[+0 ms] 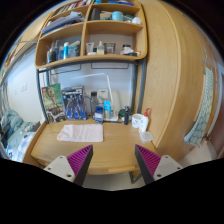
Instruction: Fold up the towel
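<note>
A pale towel is seen flat on the wooden tabletop, ahead and left of the tool, whose fingers are spread apart, empty; its long axis runs left-right.

Camera faces desk and shelves from afar.

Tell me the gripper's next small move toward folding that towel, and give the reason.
Probably ease forward and down toward the folded white cloth towel. It lies flat on the light wooden desk, well beyond the open gripper, whose pink-padded fingers hold nothing, so no edge is yet within grasp.
</note>
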The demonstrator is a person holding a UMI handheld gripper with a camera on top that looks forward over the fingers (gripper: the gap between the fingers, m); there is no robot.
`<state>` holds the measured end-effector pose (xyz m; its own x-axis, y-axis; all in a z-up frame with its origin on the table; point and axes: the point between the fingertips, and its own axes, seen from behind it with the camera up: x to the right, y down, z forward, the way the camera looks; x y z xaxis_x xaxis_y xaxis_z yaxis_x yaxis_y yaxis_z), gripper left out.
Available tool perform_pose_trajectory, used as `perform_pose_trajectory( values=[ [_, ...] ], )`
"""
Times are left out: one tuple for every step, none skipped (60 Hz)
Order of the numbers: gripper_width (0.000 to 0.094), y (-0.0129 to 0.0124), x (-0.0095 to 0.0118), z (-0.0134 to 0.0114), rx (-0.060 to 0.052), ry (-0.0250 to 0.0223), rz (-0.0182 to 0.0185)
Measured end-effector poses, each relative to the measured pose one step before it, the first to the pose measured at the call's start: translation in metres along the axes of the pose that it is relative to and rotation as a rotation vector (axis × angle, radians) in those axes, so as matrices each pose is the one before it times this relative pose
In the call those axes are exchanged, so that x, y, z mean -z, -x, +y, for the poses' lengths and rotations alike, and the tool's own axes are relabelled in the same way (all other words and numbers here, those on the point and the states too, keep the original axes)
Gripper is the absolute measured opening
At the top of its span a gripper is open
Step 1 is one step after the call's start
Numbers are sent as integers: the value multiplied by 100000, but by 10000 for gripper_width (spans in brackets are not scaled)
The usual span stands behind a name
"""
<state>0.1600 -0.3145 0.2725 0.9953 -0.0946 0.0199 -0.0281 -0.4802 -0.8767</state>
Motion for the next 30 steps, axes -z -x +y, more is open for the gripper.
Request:
perform_pose_trajectory(
  values=[
    [855,719,388,330,368,13,526],
    [855,407,-262,139,435,311,-285],
    [856,560,-440,181,298,237,-235],
    [855,522,-439,165,258,246,-359],
    [856,547,-476,147,259,140,-493],
    [857,579,-537,187,320,133,-597],
    [857,582,-567,232,282,211,-664],
    [856,665,-568,244,149,210,-685],
    [858,670,-584,231,218,145,-898],
    [858,-220,116,78,584,527,-1680],
    [857,1332,-1509,314,141,-206,-882],
    [855,871,-816,285,303,287,-1044],
    [856,795,-836,312,352,530,-1019],
    [857,788,-803,317,372,613,-906],
    [858,803,-836,314,512,610,-871],
    [856,821,-845,342,563,707,-828],
    [854,807,-830,339,625,852,-771],
    [858,836,-853,356,531,1012,-732],
    [856,840,-896,318,431,1057,-650],
    [856,851,-912,301,244,1014,-682],
    [856,902,-888,257,140,971,-777],
    [856,932,-931,222,137,1054,-901],
    [855,657,-1024,78,460,1193,-1622],
    [853,1258,-916,289,-46,776,-305],
    [853,654,-993,-10,422,967,-1491],
    [852,932,-983,58,151,630,-791],
    [853,926,-1007,8,203,569,-811],
    [853,933,-1012,-55,264,513,-826],
    [855,904,-1008,-50,298,489,-844],
    [855,890,-1028,-103,223,537,-800]
  ],
)
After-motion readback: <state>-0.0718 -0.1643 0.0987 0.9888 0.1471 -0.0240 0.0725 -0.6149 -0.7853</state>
